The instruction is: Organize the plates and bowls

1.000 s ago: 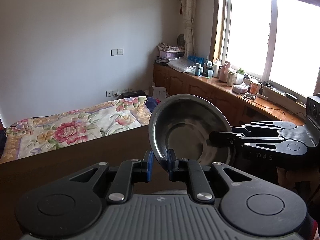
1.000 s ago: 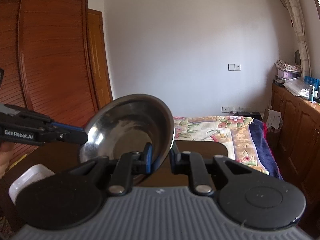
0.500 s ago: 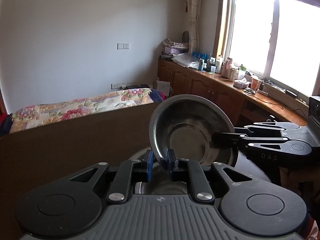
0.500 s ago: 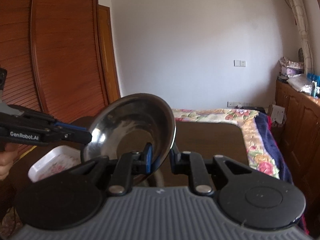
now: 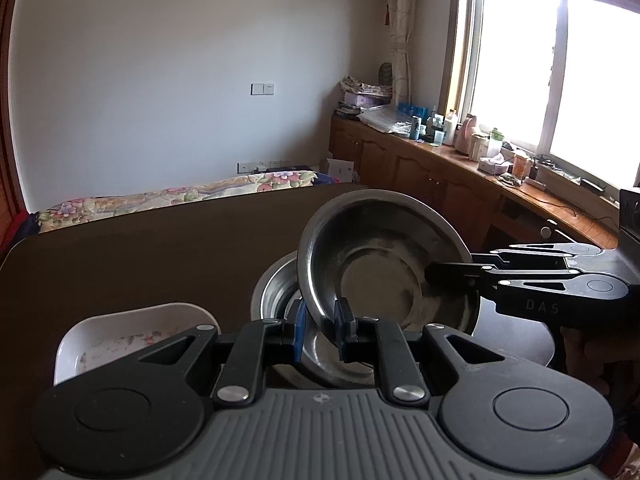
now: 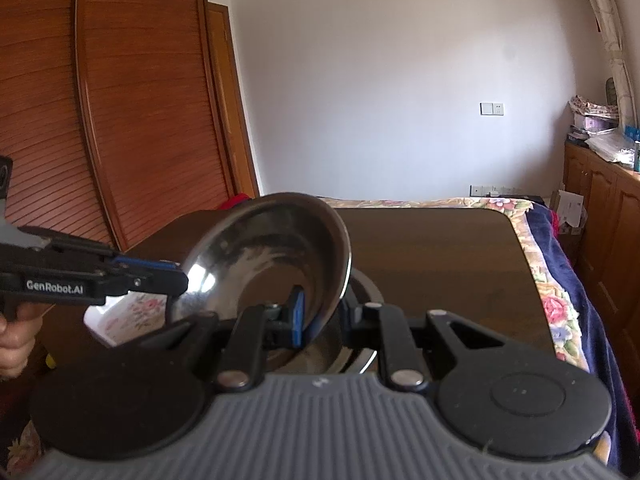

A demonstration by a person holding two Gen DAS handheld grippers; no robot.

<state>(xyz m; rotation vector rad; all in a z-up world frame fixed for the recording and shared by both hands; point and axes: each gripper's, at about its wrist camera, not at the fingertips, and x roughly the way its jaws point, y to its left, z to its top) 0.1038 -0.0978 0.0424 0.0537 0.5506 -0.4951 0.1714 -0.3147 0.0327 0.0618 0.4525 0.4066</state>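
Observation:
Both grippers hold one steel bowl [image 5: 384, 272] by opposite rims, tilted, just above a second steel bowl [image 5: 276, 288] on the dark table [image 5: 140, 248]. My left gripper [image 5: 320, 326] is shut on the near rim. My right gripper [image 5: 440, 274] comes in from the right, shut on the far rim. In the right wrist view the held bowl [image 6: 264, 256] is clamped by my right gripper [image 6: 324, 316]; my left gripper [image 6: 176, 276] grips its left rim. The lower bowl [image 6: 360, 292] peeks out beneath.
A white rectangular dish with a floral print [image 5: 120, 340] sits on the table left of the bowls; it also shows in the right wrist view [image 6: 132, 312]. A bed with a floral cover [image 6: 552, 288] lies beyond the table. A wooden wardrobe [image 6: 120, 100] stands left.
Both grippers have lowered the held bowl toward the table. The lower steel bowl and the white dish have come into view beneath it.

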